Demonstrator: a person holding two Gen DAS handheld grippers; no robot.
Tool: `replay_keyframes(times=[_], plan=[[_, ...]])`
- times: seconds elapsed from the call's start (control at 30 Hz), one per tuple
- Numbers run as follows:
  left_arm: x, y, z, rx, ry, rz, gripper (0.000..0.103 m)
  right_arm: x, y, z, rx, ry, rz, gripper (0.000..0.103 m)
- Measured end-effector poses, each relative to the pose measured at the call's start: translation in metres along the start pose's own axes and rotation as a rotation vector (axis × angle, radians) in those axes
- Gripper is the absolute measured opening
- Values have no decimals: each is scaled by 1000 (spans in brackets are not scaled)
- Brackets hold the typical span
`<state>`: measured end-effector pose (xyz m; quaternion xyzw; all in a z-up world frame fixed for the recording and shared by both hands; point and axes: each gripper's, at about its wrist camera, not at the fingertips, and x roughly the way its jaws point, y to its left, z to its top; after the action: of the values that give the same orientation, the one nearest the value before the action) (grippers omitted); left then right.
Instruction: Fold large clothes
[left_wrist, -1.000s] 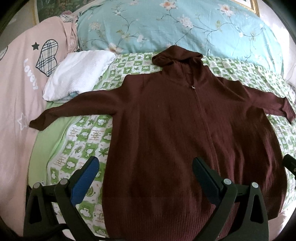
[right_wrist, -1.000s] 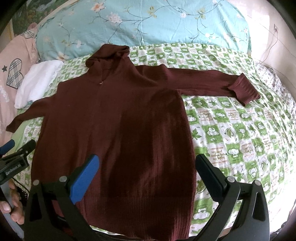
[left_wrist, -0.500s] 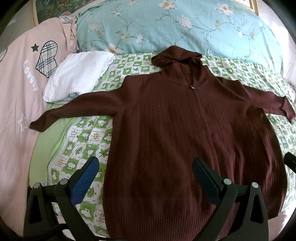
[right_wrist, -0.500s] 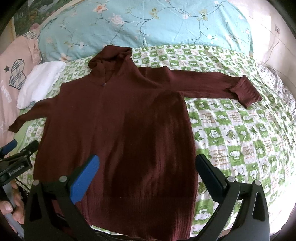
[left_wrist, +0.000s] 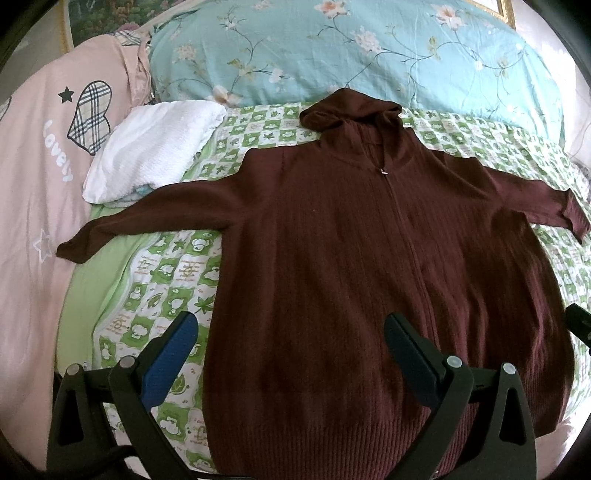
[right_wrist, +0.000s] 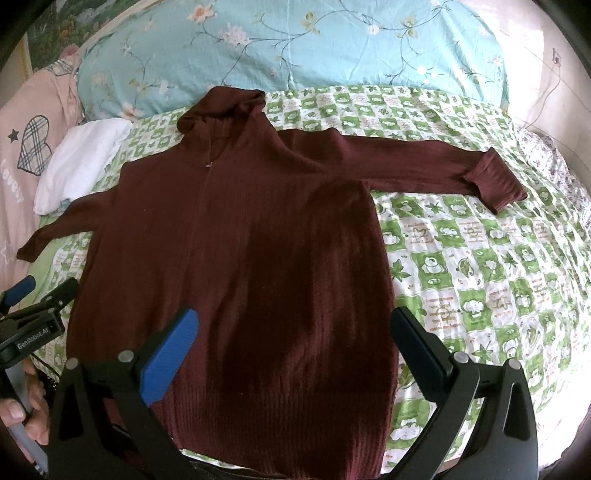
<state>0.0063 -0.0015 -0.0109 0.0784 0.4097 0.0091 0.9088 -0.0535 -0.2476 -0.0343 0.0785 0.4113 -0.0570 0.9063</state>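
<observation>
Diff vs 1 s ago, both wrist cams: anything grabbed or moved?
Nothing grabbed. The right hand-held gripper has drifted slightly left: the maroon hoodie sits a little further right in its view. The left hand-held gripper has barely moved. Both stay open above the hem, touching nothing. Hoodie still flat, sleeves spread, on the green checked sheet; white folded cloth unmoved.

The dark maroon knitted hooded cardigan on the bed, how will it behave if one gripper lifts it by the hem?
The dark maroon knitted hooded cardigan lies limp and flat, so it would probably drape and sag. Its spread sleeves would likely trail behind. The ribbed knit looks thick, so probably grippy and fairly heavy.
</observation>
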Motion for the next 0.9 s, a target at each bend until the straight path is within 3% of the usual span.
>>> replay_keyframes(times=[0.9], plan=[[-13,-5,1,19,-26,-123,102,-5,-5,3,29,-9,93,103]])
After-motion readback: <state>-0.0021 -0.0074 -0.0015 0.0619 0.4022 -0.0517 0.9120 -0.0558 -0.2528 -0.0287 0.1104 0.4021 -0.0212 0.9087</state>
